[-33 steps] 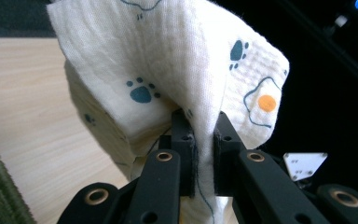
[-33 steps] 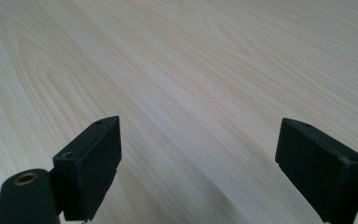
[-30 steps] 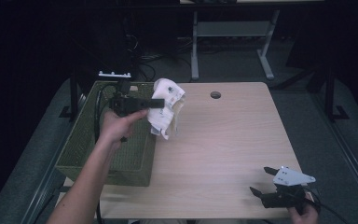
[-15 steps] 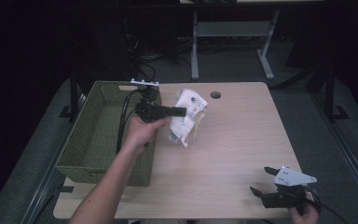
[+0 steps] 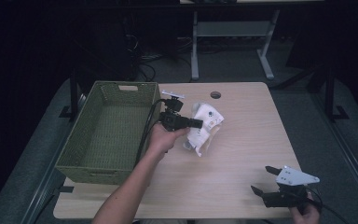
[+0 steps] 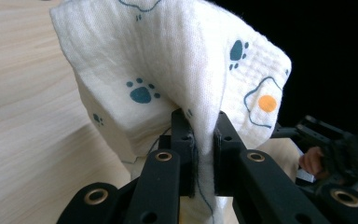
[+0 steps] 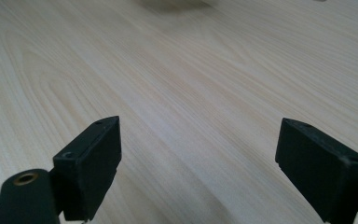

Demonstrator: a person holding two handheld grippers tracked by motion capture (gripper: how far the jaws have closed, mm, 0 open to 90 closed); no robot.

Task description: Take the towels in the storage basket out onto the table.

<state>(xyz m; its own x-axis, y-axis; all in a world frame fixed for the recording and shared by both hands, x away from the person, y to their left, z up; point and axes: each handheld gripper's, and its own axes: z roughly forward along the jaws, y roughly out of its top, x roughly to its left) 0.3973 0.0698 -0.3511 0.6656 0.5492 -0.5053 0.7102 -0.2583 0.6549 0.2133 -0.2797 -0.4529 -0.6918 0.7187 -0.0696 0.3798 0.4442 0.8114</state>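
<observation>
The right gripper [image 5: 266,179] sits at the near right corner of the worktop [image 5: 242,158], held low by a hand [image 5: 305,214] at the bottom edge of the high view. Its jaws stand wide apart with nothing between them; the right gripper view [image 7: 198,163] shows bare wood grain in the gap.

Farther in, near the worktop's middle, the left gripper [image 5: 200,123] points toward the right, gripped by the left hand [image 5: 163,137]. Its jaws are clamped tight on a fold of the white cloth [image 5: 205,127], printed with paw marks and fried eggs. In the left gripper view [image 6: 204,140] the cloth [image 6: 177,60] rises bunched above the pinched fold. Its lower end touches the worktop.

The green woven basket [image 5: 81,158] stands along the left edge, beside the left forearm.
</observation>
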